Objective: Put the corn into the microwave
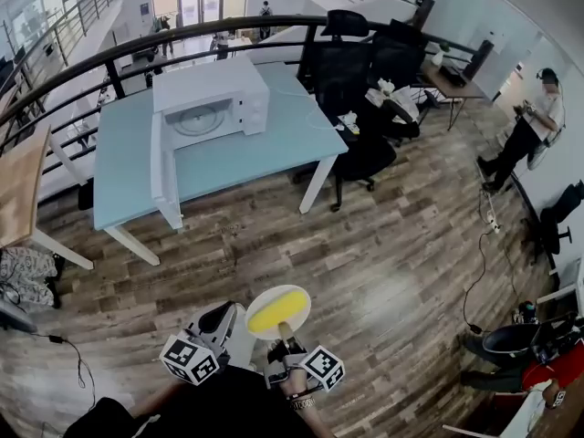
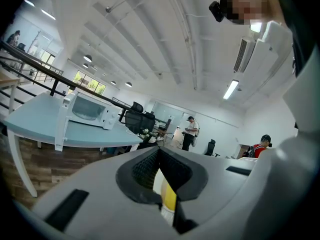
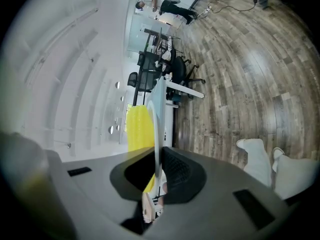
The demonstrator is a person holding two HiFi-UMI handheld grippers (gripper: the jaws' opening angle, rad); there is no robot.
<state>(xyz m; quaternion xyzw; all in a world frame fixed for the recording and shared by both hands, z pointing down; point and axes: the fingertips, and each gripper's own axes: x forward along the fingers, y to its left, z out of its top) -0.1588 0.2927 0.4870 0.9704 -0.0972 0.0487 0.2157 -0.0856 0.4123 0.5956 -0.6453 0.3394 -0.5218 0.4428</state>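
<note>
A yellow corn cob [image 1: 276, 316] lies on a small white plate [image 1: 278, 294] held low over the wooden floor. My right gripper [image 1: 285, 343] is shut on the plate's near rim. In the right gripper view the plate [image 3: 157, 129] runs edge-on between the jaws, with the corn [image 3: 137, 126] beside it. My left gripper [image 1: 237, 319] sits just left of the plate, jaws together, gripping nothing that I can see. Behind those jaws [image 2: 159, 156] a strip of corn [image 2: 170, 199] shows. The white microwave [image 1: 212, 103] stands far ahead on the light blue table [image 1: 265, 149], its door [image 1: 157, 167] swung open.
Black office chairs [image 1: 360, 80] crowd the table's right end. A wooden desk [image 1: 18, 190] stands at the left and a dark railing [image 1: 137, 48] runs behind. A person [image 1: 529, 126] stands far right; cables [image 1: 484, 272] trail on the floor.
</note>
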